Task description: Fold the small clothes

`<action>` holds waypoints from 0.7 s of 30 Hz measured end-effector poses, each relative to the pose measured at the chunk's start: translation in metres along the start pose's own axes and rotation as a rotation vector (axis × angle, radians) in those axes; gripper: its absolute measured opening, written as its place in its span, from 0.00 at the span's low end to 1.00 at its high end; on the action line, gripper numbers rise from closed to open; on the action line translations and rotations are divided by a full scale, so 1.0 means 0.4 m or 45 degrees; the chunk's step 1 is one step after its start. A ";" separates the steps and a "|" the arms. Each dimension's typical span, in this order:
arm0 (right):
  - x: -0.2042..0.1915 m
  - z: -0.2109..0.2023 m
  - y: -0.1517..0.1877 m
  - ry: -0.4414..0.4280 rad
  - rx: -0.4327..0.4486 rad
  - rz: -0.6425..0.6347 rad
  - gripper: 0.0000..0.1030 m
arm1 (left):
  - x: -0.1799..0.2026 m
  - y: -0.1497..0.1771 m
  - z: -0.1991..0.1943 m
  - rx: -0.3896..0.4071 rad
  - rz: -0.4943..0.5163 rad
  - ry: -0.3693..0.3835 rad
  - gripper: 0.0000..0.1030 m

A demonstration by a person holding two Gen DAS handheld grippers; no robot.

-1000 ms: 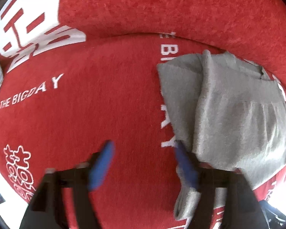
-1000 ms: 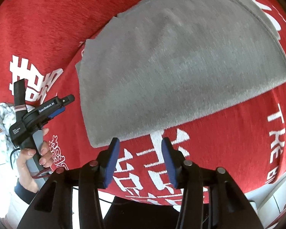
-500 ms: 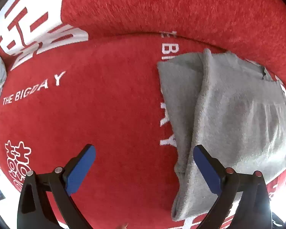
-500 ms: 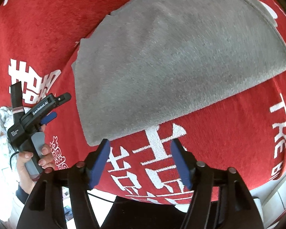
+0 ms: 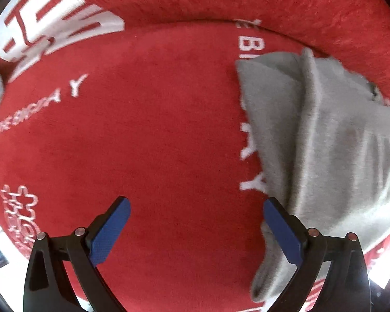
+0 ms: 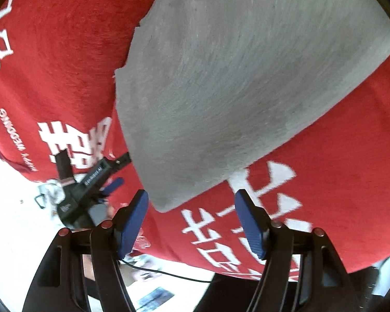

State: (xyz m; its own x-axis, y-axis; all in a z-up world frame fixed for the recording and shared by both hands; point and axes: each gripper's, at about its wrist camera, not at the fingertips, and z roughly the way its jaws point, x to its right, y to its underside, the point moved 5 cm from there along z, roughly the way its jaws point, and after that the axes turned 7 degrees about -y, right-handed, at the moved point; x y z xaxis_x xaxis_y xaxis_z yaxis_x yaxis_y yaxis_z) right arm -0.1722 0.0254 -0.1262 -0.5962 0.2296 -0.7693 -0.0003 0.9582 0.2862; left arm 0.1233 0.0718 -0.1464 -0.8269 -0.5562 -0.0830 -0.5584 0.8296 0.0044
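Since earlier frames, we see both tongs spread wider; right view now sits closer over grey garment (image 6: 236, 83). Left gripper (image 5: 195, 226) gapes wide, nothing between blue pads, bare red cloth (image 5: 156, 135) under it. Right gripper (image 6: 192, 218) also wide apart, holding nothing, garment's near corner just ahead between pads. We note garment lying folded on red cloth, right of left gripper, its edge just beside right-hand pad (image 5: 282, 231). Picture blurred; contact unclear.

A folded grey garment (image 5: 332, 140) lies on the red white-lettered cloth (image 5: 156, 143).
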 end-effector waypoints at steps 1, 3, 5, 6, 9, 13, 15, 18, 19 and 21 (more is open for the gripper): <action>0.003 0.010 0.000 -0.039 0.005 0.024 0.70 | 0.003 0.002 -0.004 0.002 -0.006 0.044 0.99; 0.008 0.027 0.000 -0.099 0.021 0.064 0.70 | 0.009 0.003 -0.010 0.011 -0.018 0.106 0.99; 0.012 0.043 -0.001 -0.133 0.031 0.095 0.70 | 0.017 0.005 -0.014 0.014 -0.030 0.150 0.99; 0.015 0.055 -0.001 -0.146 0.034 0.117 0.70 | 0.022 0.006 -0.013 0.009 -0.033 0.167 0.99; 0.016 0.072 -0.003 -0.163 0.049 0.131 0.70 | 0.037 0.009 -0.012 -0.003 -0.031 0.194 0.99; 0.003 0.089 -0.020 -0.204 0.091 0.124 0.72 | 0.055 0.010 -0.015 -0.004 -0.021 0.202 0.99; 0.000 0.097 -0.025 -0.225 0.106 0.143 0.72 | 0.061 0.001 -0.014 -0.006 -0.025 0.203 0.99; -0.001 0.100 -0.020 -0.245 0.121 0.159 0.72 | 0.060 -0.004 -0.021 -0.003 -0.031 0.206 0.99; 0.001 0.100 -0.015 -0.248 0.123 0.165 0.72 | 0.064 0.000 -0.020 0.001 -0.032 0.208 0.99; 0.003 0.105 -0.014 -0.259 0.129 0.190 0.72 | 0.064 -0.005 -0.025 0.009 -0.039 0.226 0.99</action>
State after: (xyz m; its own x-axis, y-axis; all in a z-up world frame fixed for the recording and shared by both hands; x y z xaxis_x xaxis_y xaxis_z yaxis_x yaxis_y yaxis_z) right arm -0.1393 0.0274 -0.1527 -0.4098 0.3897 -0.8248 0.1619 0.9209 0.3547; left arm 0.1025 0.0554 -0.1387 -0.8087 -0.5807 0.0939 -0.5835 0.8121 -0.0028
